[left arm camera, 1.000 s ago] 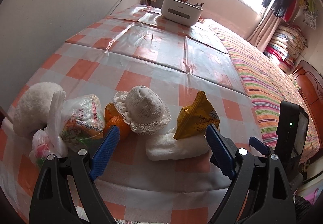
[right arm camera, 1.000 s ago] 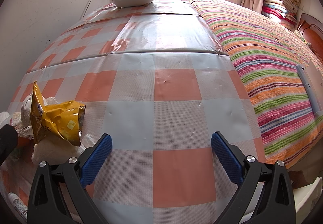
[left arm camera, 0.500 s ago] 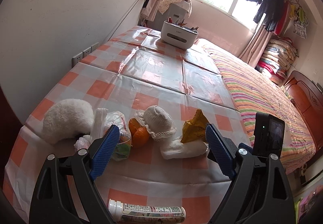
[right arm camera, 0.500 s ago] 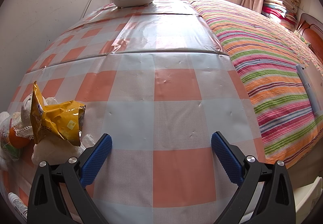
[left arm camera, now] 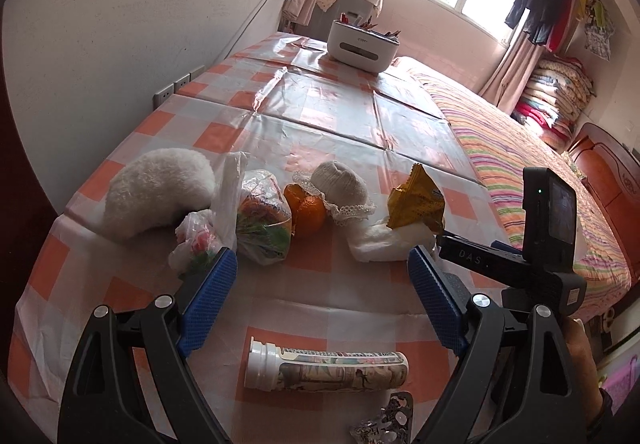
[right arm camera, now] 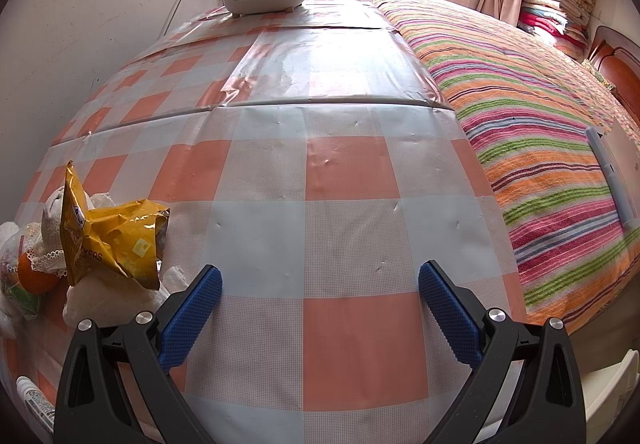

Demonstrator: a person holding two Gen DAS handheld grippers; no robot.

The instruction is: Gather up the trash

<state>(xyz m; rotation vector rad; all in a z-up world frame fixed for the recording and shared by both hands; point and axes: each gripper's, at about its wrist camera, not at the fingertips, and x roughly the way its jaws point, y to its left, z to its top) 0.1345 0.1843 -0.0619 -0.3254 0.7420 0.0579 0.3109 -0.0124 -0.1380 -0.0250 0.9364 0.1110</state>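
Checked orange-and-white cloth covers the desk, which stands along a white wall with a striped bed beside it. At the far end sits a white caddy w/ pens or similar sticks poking out of its top; what exactly they are I cannot tell.

Trash lies in a row near the front edge. From left: a fluffy white item, a small plastic bag w/ sth red and green inside, a bigger clear bag holding a printed pack w/ green and orange colours, an orange, a white sock w/ lace trim resting on the orange, then a yellow snack bag on top of a crumpled white tissue. Closer to the camera a capped printed bottle lies on its side.

Left tool hangs above the desk, jaws wide apart, nothing between them. Right tool is also spread wide over bare cloth, holding nothing, w/ the yellow snack bag just to its left.
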